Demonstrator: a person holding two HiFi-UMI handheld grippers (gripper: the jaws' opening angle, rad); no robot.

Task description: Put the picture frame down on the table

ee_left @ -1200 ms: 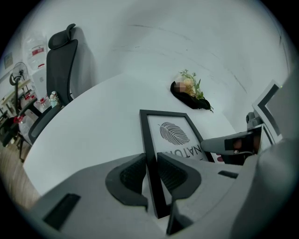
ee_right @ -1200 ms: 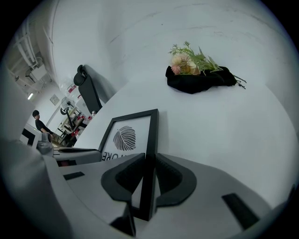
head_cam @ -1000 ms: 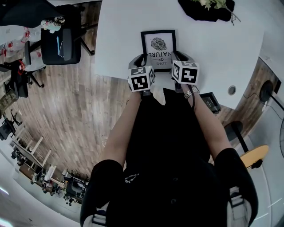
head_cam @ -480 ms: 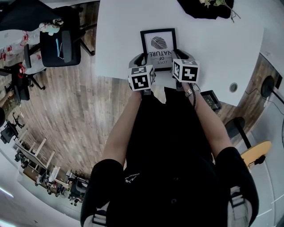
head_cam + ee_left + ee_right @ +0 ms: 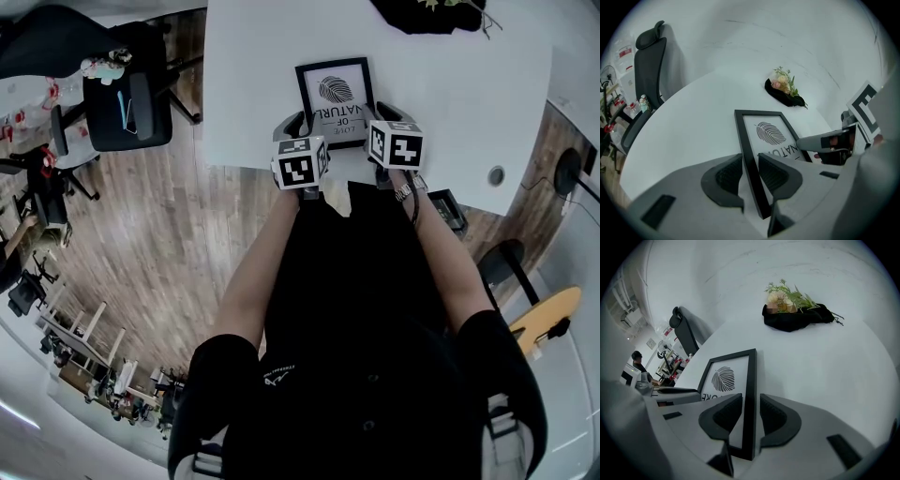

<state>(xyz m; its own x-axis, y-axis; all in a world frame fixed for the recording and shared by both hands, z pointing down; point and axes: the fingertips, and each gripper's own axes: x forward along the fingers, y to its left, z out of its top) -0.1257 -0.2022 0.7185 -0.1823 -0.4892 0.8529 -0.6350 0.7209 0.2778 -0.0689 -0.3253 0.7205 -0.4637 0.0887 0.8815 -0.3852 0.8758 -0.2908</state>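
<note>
The picture frame (image 5: 335, 91) lies face up on the white table (image 5: 253, 84), its near short end close to the table edge where the person stands. The grippers cover that end, so it cannot be told whether it is fully down. Bare tabletop runs wide on both long sides of the frame and beyond its far end, giving free room to either side and forward. The only things on that surface are a dark cloth (image 5: 794, 317) with a sprig of flowers (image 5: 787, 296) on it, well apart at the far edge, and a round cable hole (image 5: 496, 175) off to the right. The frame is a thin black rectangle around a white print. The print shows a dark leaf and lines of lettering that read upside down from the person's side. Its long axis runs straight away from the person, leaf end far and lettering end near. The left gripper (image 5: 750, 157) straddles the left long rail near the close corner. Its pads stand on either side of the rail with a sliver of light beside it, so it is released rather than clenched. The right gripper (image 5: 751, 397) straddles the right long rail in the same way. Its jaws have just been opening, and the rail sits between them with a narrow gap at the outer pad. Past the table's left edge stands an office chair (image 5: 127, 103) on a wooden floor (image 5: 141, 253).
</note>
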